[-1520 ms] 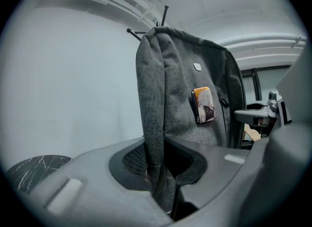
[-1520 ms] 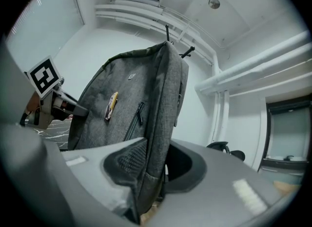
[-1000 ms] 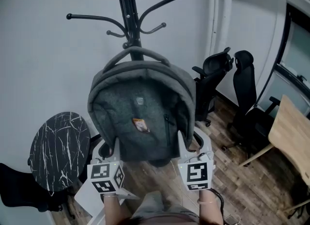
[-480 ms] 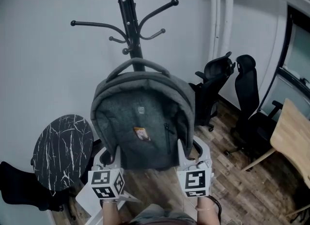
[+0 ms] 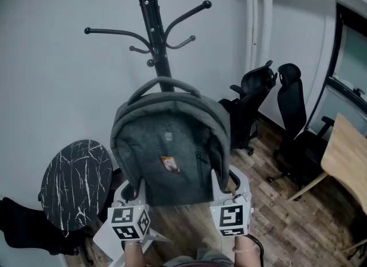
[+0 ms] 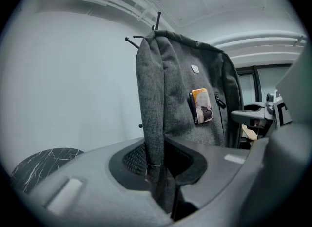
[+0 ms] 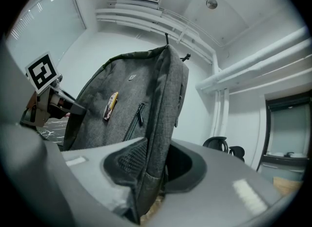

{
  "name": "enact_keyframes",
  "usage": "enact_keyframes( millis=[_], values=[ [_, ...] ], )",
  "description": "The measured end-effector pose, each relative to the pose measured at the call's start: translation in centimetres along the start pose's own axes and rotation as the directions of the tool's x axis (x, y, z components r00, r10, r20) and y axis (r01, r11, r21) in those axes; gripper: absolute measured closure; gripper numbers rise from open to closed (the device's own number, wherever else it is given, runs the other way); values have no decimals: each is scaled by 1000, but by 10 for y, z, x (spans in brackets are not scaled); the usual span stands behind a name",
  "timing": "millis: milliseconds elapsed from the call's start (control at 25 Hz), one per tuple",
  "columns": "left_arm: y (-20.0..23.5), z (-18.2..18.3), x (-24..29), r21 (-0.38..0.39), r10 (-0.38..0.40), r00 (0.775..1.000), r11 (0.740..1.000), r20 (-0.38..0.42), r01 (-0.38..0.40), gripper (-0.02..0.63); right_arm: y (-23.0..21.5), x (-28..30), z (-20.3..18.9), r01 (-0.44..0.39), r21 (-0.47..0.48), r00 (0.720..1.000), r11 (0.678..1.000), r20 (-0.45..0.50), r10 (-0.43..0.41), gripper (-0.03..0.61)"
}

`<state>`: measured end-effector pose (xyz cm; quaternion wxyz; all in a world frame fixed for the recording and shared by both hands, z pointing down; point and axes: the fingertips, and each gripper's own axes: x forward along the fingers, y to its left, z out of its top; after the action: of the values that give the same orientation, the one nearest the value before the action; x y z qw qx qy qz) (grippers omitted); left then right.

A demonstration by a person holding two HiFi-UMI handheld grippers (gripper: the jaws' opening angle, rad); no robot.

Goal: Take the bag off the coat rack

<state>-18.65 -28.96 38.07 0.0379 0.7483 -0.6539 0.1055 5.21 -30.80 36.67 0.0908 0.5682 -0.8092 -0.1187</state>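
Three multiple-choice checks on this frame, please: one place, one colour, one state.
1. In the head view, the round table stands where? A) left of the backpack B) right of it C) on top of it
2. The backpack is: A) red B) grey C) blue
3. The left gripper and right gripper are: A) both open, empty B) one shut, one open C) both shut on the backpack
Key: 1 A, it sits at the lower left; 2 B, grey fabric in every view; 3 C, fabric is pinched between each pair of jaws.

Behind the bag [image 5: 169, 151], the coat rack [image 5: 153, 30]; table [image 5: 74, 182] left, chairs [image 5: 252, 96] right
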Motion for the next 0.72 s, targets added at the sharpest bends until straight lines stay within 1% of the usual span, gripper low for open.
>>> enact_keyframes(
  millis=[720],
  values=[
    [20,-11,-36,-8,-45,999,999,5,45,539,36,-31,11,26,-7,999,1000,-37,-26,474]
  ],
)
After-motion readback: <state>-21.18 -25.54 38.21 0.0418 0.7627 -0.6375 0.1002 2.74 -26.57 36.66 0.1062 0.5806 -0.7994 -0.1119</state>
